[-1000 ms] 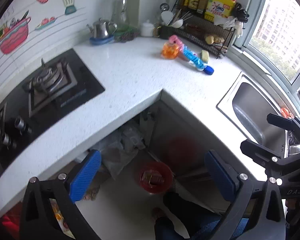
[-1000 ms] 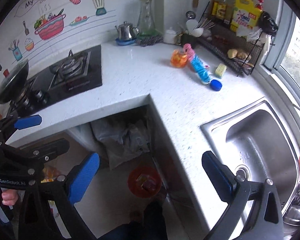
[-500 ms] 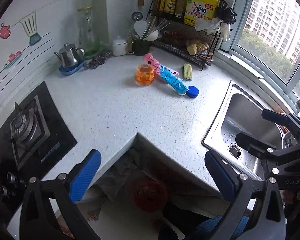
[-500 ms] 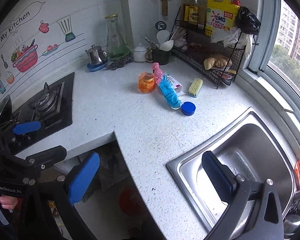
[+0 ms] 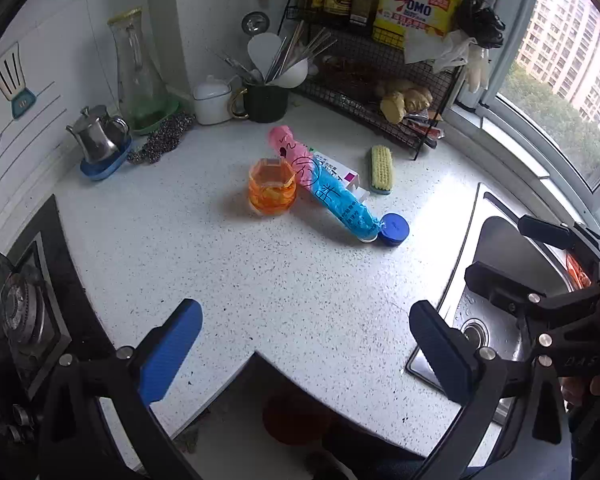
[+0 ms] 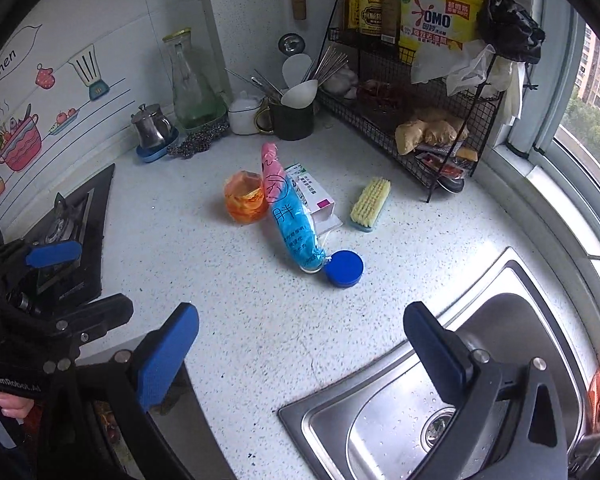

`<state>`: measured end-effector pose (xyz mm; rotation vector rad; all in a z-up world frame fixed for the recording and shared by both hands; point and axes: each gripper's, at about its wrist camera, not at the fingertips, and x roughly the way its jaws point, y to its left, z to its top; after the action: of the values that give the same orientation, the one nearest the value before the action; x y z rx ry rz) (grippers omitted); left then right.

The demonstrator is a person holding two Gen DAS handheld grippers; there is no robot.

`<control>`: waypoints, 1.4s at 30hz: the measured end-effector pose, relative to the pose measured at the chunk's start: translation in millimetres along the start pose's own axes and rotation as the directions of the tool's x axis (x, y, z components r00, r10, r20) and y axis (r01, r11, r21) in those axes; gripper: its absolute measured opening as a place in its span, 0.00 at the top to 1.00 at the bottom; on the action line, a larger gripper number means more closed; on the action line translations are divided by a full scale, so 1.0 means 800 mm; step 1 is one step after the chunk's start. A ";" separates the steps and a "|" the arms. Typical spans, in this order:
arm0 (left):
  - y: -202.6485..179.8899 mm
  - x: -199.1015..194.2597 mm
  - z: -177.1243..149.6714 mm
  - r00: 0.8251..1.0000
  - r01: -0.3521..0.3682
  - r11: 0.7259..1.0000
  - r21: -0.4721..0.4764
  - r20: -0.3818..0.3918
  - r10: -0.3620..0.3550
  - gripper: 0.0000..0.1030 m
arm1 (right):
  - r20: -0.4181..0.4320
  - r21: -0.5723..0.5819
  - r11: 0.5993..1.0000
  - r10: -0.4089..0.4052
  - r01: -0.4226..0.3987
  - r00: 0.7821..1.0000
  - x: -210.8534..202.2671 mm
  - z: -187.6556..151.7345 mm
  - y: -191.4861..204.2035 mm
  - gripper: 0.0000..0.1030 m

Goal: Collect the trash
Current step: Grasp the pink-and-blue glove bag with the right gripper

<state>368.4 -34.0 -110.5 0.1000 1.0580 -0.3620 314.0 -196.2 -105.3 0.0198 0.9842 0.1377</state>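
A heap of trash lies mid-counter: an orange plastic cup (image 5: 272, 192) (image 6: 244, 197), a pink-and-blue wrapped tube (image 5: 328, 188) (image 6: 290, 220), a small white carton (image 5: 338, 170) (image 6: 314, 196) behind it, and a round blue lid (image 5: 394, 229) (image 6: 344, 268) at the tube's near end. My left gripper (image 5: 304, 348) hovers open above the counter's inner corner, well short of the heap. My right gripper (image 6: 300, 344) is open too, over the counter beside the sink, with the lid a little ahead of it. Neither holds anything.
A steel sink (image 6: 480, 392) (image 5: 496, 280) is at the right, a gas hob (image 5: 24, 312) (image 6: 68, 232) at the left. A yellow scrub brush (image 6: 370, 202), kettle (image 5: 98, 140), utensil mug (image 5: 266, 100) and wire rack (image 6: 420, 100) line the back. A red bin (image 5: 296, 420) stands on the floor below.
Both grippers have swung up and forward from the floor and red bin toward the counter; the trash heap now sits closer and more central. Both stayed open.
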 end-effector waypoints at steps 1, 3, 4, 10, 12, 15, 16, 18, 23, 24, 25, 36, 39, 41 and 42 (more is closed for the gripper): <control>0.003 0.007 0.004 1.000 -0.008 1.000 -0.010 -0.010 0.007 0.00 | -0.009 -0.006 1.000 0.010 -0.010 1.000 0.009 0.007 -0.003 0.01; 0.007 0.024 0.013 0.999 -0.021 1.000 -0.023 -0.028 0.021 0.00 | -0.027 -0.014 0.999 0.028 -0.028 0.999 0.025 0.020 -0.009 0.01; 0.009 0.033 0.018 0.999 -0.031 0.999 -0.027 -0.040 0.030 0.00 | -0.036 -0.020 0.999 0.038 -0.038 0.999 0.035 0.026 -0.011 0.01; 0.026 0.084 0.043 0.991 -0.094 0.994 -0.053 -0.097 0.088 0.00 | -0.108 -0.061 0.994 0.080 -0.087 0.991 0.097 0.061 -0.015 0.01; 0.036 0.099 0.049 0.989 -0.108 0.991 -0.075 -0.113 0.099 0.00 | -0.133 -0.067 0.992 0.096 -0.105 0.986 0.118 0.071 -0.016 0.01; 0.053 0.119 0.055 0.986 -0.122 0.985 -0.121 -0.132 0.105 0.00 | -0.168 -0.074 0.989 0.113 -0.127 0.979 0.151 0.082 -0.019 0.07; 0.058 0.126 0.055 0.984 -0.128 0.983 -0.136 -0.141 0.108 0.00 | -0.181 -0.077 0.987 0.123 -0.139 0.976 0.160 0.085 -0.019 0.13; 0.064 0.137 0.055 0.980 -0.141 0.979 -0.150 -0.159 0.117 0.00 | -0.204 -0.080 0.983 0.146 -0.165 0.968 0.180 0.090 -0.017 0.15; 0.066 0.159 0.048 0.970 -0.168 0.976 -0.139 -0.199 0.139 0.00 | -0.259 -0.084 0.981 0.148 -0.175 0.954 0.220 0.090 -0.013 0.31; 0.065 0.162 0.046 0.968 -0.170 0.976 -0.138 -0.207 0.139 0.00 | -0.271 -0.093 0.981 0.139 -0.169 0.953 0.226 0.089 -0.011 0.34; 0.064 0.164 0.045 0.967 -0.170 0.976 -0.136 -0.213 0.139 0.00 | -0.281 -0.100 0.981 0.132 -0.166 0.951 0.231 0.088 -0.009 0.36; 0.029 0.151 0.051 0.975 -0.134 0.986 -0.095 -0.192 0.113 0.00 | -0.233 -0.055 0.973 0.208 -0.226 0.950 0.198 0.076 -0.022 0.78; 0.012 0.141 0.059 0.980 -0.116 0.990 -0.079 -0.172 0.101 0.00 | -0.187 -0.029 0.975 0.210 -0.219 0.960 0.170 0.077 -0.041 0.81; 0.004 0.133 0.062 0.983 -0.107 0.992 -0.072 -0.158 0.094 0.00 | -0.156 -0.004 0.978 0.205 -0.208 0.966 0.147 0.078 -0.056 0.81; -0.002 0.129 0.064 0.984 -0.102 0.992 -0.069 -0.151 0.091 0.00 | -0.139 0.004 0.980 0.198 -0.199 0.970 0.137 0.076 -0.064 0.81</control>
<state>455.7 -73.5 -174.9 0.1107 1.2079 -0.2286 429.9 -230.6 -166.2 0.1008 1.1201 0.3315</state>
